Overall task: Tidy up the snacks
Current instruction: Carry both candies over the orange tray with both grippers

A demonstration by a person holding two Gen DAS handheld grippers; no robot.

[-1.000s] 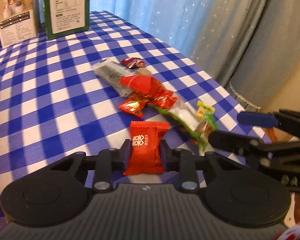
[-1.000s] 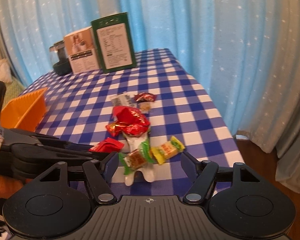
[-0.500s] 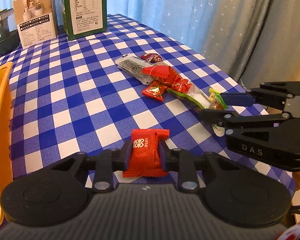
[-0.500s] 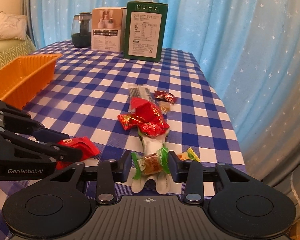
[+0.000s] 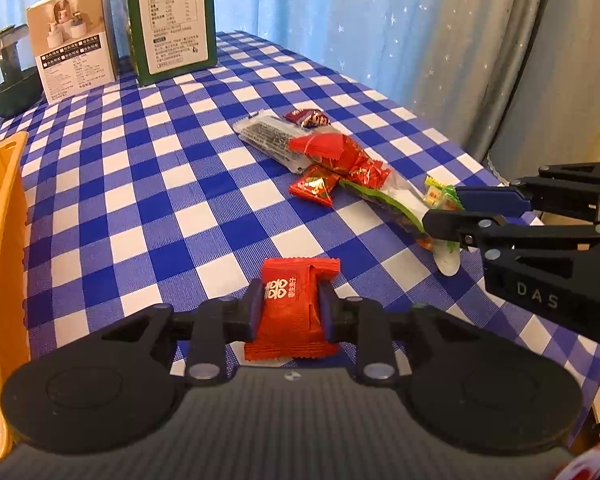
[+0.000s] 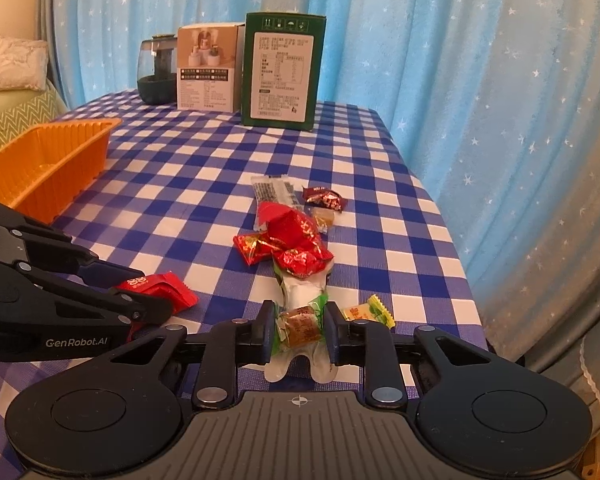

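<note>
My left gripper (image 5: 291, 300) is shut on a red candy packet (image 5: 290, 324), held just above the blue checked cloth. My right gripper (image 6: 300, 320) has its jaws closing on a green-wrapped brown candy (image 6: 300, 328), and both pads touch its sides. This candy lies on a long white and green packet (image 6: 300, 292) at the near end of a snack pile. The pile holds red wrappers (image 6: 292, 236), a clear bar packet (image 6: 274, 192), a dark red candy (image 6: 323, 198) and a yellow-green candy (image 6: 369, 312). An orange tray (image 6: 48, 160) stands at the left.
A green box (image 6: 282, 72), a beige box (image 6: 206, 68) and a dark glass jar (image 6: 156, 72) stand at the table's far end. The right table edge (image 6: 451, 240) drops off close to the pile, with blue star curtains behind it. The left gripper (image 6: 152, 300) hovers just left of the right one.
The right gripper's jaws have come in from wide open onto the green-wrapped candy, and its view has levelled out. The left gripper keeps the red packet and has turned slightly toward the tray.
</note>
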